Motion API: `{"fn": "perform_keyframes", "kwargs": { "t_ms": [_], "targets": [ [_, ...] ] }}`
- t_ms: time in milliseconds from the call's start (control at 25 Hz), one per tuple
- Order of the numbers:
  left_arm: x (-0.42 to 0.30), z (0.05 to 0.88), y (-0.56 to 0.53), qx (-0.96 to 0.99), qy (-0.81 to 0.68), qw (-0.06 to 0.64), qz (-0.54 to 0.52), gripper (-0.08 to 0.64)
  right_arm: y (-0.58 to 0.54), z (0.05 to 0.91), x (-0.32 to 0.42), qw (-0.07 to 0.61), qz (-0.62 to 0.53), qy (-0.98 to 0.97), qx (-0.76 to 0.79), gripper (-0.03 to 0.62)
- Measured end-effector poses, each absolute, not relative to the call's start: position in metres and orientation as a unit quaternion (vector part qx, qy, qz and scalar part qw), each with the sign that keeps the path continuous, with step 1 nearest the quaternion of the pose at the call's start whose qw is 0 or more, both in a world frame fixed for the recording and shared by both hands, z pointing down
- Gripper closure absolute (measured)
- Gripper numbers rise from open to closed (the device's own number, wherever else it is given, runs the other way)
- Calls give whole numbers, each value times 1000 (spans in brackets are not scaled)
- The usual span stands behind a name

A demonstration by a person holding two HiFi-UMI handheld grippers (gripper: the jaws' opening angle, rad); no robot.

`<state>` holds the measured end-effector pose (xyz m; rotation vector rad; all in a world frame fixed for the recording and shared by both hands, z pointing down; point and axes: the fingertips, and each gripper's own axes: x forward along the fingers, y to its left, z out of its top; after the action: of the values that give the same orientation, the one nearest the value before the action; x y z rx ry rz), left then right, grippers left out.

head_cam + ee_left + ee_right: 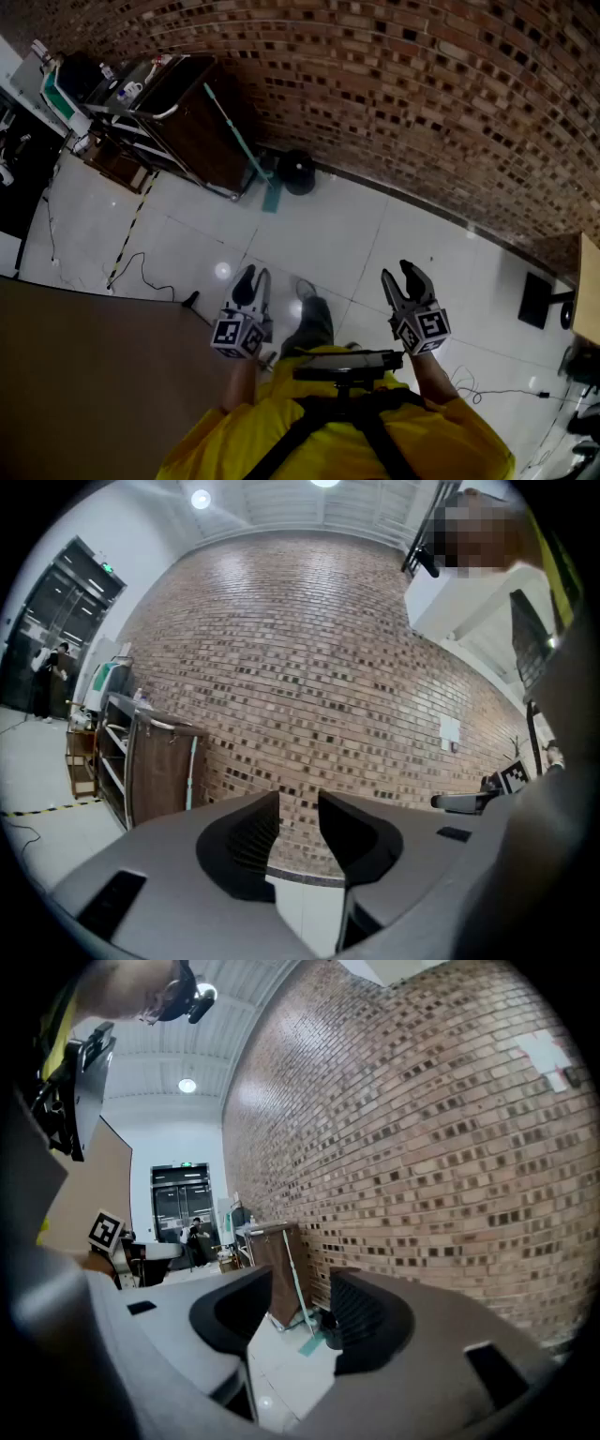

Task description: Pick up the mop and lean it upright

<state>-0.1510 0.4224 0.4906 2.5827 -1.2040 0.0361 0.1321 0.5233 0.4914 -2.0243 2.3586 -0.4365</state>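
A: Where's the mop (246, 150)?

B: Upper left of centre in the head view; its pale teal handle slants against a dark wooden cabinet (202, 131), its flat head (271, 199) on the white floor (328, 234) just beside a round black thing (298, 172) at the foot of the brick wall (422, 94); well apart from both grippers.

A: How will it handle?

B: I'd judge it light and stiff; a thin, smooth pole that may slip and turn between pads; the flat head looks hinged and could swing; take it about mid-handle, squarely.

A: And the grippers?

B: Low in the frame; the left gripper (251, 281) has its jaws partly apart, the right gripper (410, 278) stands spread wide; neither has anything between them.

A: Any writing?

B: None readable; only black-and-white square markers on the gripper cubes, and a green sign over a far door in the right gripper view, too small to read.
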Motion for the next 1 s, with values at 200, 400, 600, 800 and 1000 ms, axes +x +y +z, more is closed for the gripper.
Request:
{"fn": "perform_keyframes", "kwargs": {
  "t_ms": [200,400,600,800,1000],
  "targets": [
    [-173,476,311,888,-444,120,3,371,398,478,99,14,-145,772,-618,391],
    [-182,460,222,896,-430,112,0,313,278,452,64,-5,-113,812,-573,391],
    [-209,472,141,866,-488,106,27,348,192,449,46,15,-132,819,-558,391],
    [-208,492,55,841,-525,124,36,348,111,465,42,1,-159,834,-528,391],
    [-190,521,-65,830,-545,115,40,350,1,485,55,-5,-166,850,-499,391]
  ]
}}
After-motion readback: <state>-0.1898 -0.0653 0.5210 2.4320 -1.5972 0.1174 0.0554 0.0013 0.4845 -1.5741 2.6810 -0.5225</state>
